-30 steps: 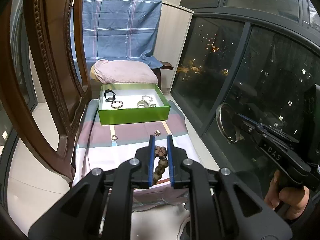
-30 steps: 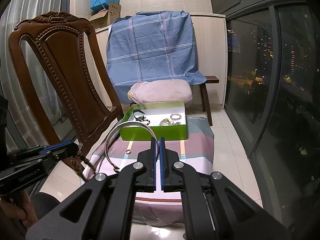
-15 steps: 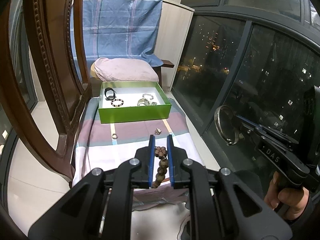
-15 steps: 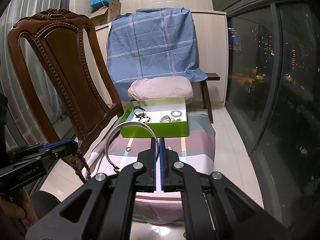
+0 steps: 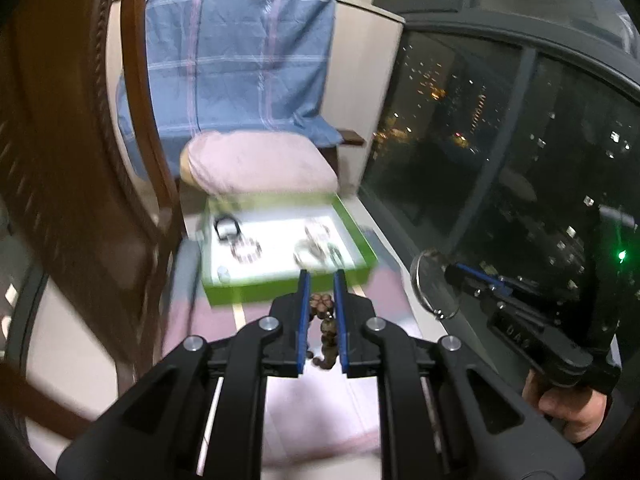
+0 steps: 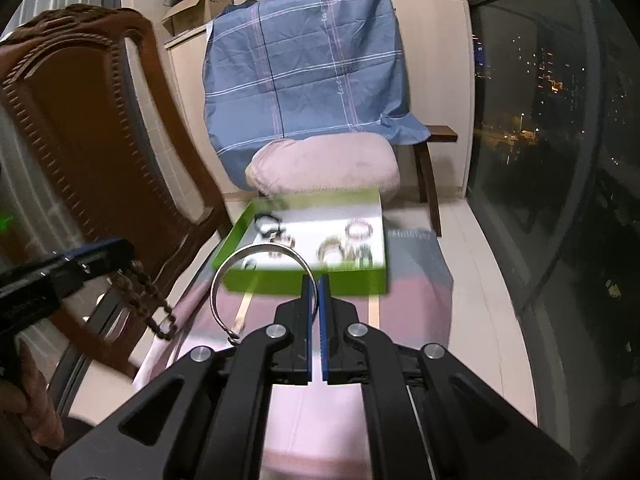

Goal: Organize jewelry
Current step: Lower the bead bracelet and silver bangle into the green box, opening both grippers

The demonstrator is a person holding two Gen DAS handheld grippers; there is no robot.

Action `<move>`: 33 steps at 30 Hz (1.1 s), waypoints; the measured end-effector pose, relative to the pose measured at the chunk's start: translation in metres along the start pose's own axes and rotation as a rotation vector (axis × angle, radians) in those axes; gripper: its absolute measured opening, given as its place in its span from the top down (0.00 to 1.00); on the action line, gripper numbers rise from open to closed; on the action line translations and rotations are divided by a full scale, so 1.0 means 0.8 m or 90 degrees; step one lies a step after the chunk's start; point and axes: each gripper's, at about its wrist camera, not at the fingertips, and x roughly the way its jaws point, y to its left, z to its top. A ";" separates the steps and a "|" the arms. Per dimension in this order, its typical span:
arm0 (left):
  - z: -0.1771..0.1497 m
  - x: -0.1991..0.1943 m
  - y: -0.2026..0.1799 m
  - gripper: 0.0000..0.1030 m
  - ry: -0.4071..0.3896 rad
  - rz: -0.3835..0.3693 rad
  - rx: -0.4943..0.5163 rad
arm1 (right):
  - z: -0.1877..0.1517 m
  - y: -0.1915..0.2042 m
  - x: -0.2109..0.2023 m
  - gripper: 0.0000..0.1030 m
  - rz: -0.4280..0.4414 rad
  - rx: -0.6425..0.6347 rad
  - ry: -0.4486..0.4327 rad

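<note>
My left gripper (image 5: 320, 280) is shut on a brown bead bracelet (image 5: 325, 326) that hangs between its blue pads; it also shows in the right wrist view (image 6: 144, 300). My right gripper (image 6: 314, 284) is shut on a silver bangle (image 6: 256, 280), which also shows in the left wrist view (image 5: 434, 288). Both are held above the striped cloth, just short of the green box (image 5: 288, 294) (image 6: 304, 284). The box has a white floor with several bracelets and rings inside.
A carved wooden chair (image 6: 80, 152) stands close on the left. A pink cushion (image 6: 324, 168) and a blue plaid cloth (image 6: 308, 76) are behind the box. A dark window (image 5: 520, 160) runs along the right. The striped cloth (image 6: 416, 300) covers the low surface.
Both grippers have moved forward toward the green box, which now looks larger and blurred. Each still holds its piece.
</note>
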 end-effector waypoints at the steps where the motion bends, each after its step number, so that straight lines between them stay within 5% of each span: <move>1: 0.016 0.017 0.008 0.88 0.000 0.004 -0.005 | 0.013 -0.001 0.018 0.97 0.000 -0.002 0.004; 7: 0.067 0.143 0.054 0.88 0.040 0.021 -0.034 | 0.089 -0.004 0.174 0.96 -0.001 -0.001 0.086; 13: 0.059 0.264 0.092 0.88 0.125 0.028 -0.063 | 0.108 -0.009 0.316 0.95 -0.013 0.032 0.184; 15: 0.049 0.297 0.100 0.69 0.159 0.021 -0.065 | 0.106 -0.010 0.346 0.89 -0.005 0.038 0.202; 16: 0.045 0.307 0.103 0.40 0.175 0.023 -0.065 | 0.106 -0.011 0.356 0.78 -0.013 0.036 0.204; 17: 0.041 0.311 0.105 0.30 0.182 0.037 -0.066 | 0.107 -0.013 0.359 0.74 -0.018 0.038 0.205; 20: 0.040 0.271 0.110 0.25 0.153 0.036 -0.081 | 0.113 -0.023 0.320 0.67 0.006 0.066 0.151; 24: 0.044 0.157 0.098 0.09 0.056 0.049 -0.069 | 0.104 -0.027 0.181 0.21 -0.015 0.050 0.003; 25: 0.038 0.125 0.092 0.06 0.034 0.051 -0.065 | 0.094 -0.027 0.146 0.17 -0.019 0.044 -0.025; 33: -0.073 -0.026 0.029 0.04 0.006 0.067 -0.044 | -0.034 -0.002 -0.046 0.09 -0.033 0.016 -0.062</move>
